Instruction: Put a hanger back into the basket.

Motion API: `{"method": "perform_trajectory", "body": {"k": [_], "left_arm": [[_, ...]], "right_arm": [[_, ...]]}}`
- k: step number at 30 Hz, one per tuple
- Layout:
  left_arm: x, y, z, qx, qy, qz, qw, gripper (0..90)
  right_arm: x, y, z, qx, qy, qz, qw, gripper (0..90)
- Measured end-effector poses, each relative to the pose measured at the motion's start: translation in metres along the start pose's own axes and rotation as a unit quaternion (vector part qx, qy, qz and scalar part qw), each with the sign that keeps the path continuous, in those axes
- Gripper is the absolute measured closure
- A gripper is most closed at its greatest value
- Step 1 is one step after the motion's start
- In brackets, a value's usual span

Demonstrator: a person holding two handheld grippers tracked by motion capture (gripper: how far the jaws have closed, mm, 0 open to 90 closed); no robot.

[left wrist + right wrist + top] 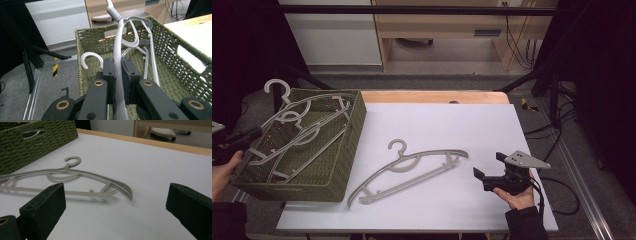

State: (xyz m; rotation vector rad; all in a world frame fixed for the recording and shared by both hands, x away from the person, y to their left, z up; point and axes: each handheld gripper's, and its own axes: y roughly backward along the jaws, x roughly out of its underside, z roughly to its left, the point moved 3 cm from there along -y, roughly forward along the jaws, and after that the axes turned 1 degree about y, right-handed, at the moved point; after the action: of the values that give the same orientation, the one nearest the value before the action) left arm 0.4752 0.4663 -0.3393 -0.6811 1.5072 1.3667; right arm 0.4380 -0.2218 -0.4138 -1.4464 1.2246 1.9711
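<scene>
From the high view, the left tongs hold a grey hanger over the green basket. Lower it flat onto the hanger already inside.

In the left gripper view, the tongs squeeze the hanger's thin bar tight. Let go only once it rests.

In the right gripper view, the right tongs are wide open, near the last hanger on the white bench.

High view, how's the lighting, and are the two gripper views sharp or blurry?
High view: bright white table, dark surroundings, soft picture. Left gripper view: the clamped hanger and basket are fairly sharp, the lower jaw parts blurred. Right gripper view: the hanger on the table is sharp with a faint shadow, the near jaws soft.
</scene>
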Motion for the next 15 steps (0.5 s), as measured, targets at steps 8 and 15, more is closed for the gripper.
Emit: {"method": "perform_trajectory", "body": {"k": [8,15], "left_arm": [[0.019,-0.023,-0.008,-0.003,-0.002,0.030,0.9995,81.9],[0.023,-0.030,-0.009,-0.011,-0.011,0.069,0.9975,82.0]], "right_arm": [[0.001,0.000,0.000,-0.001,0.002,0.002,1.0000,2.9],[0.001,-0.001,0.000,0.000,0.001,0.003,1.0000,2.9]]}}
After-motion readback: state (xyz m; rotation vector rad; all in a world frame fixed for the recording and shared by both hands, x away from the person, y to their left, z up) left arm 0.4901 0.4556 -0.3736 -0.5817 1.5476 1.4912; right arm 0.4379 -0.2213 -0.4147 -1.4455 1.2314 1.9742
